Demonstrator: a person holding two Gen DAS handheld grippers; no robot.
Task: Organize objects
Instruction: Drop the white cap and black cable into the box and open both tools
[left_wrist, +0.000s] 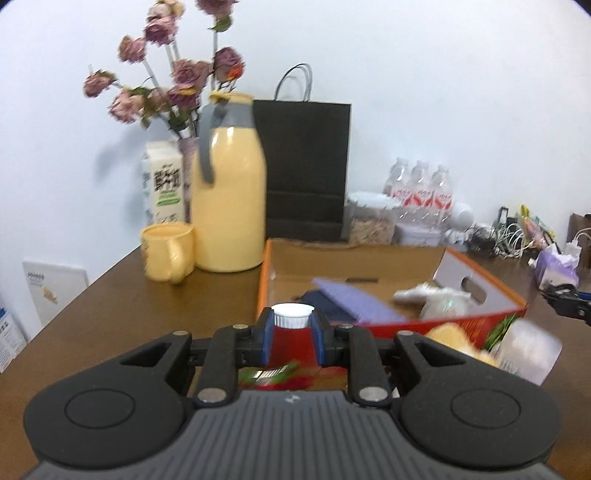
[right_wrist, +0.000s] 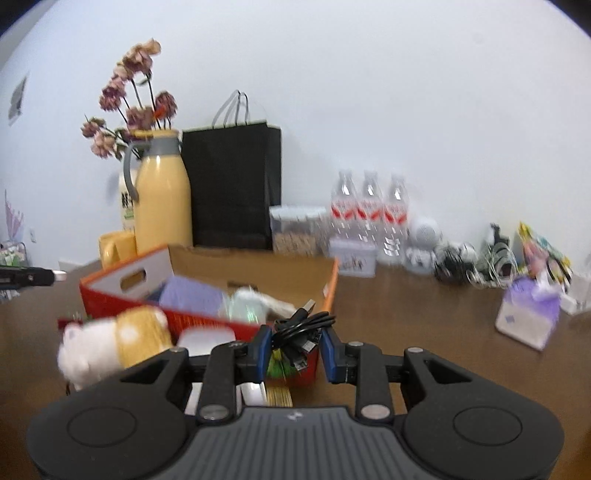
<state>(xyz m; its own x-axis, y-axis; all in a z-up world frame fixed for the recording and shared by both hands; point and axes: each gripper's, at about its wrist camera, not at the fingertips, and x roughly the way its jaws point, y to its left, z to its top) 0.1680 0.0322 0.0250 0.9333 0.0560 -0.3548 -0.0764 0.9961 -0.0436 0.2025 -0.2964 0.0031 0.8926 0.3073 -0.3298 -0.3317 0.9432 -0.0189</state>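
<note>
Bright, even indoor light; soft shadow on the wall behind the flowers (left_wrist: 173, 81). Glare on the yellow jug (left_wrist: 231, 192). Motion blur throughout, worst on the plush toy (right_wrist: 110, 343). Fisheye bending and dark corners.

little lettering, none of it legible

the milk carton (left_wrist: 162, 184) at ten o'clock in the left wrist view bears bold dark characters over a green band, too blurred to read. the water bottles (right_wrist: 369, 210) at one o'clock in the right wrist view carry red-and-white labels, wording unreadable.
</note>
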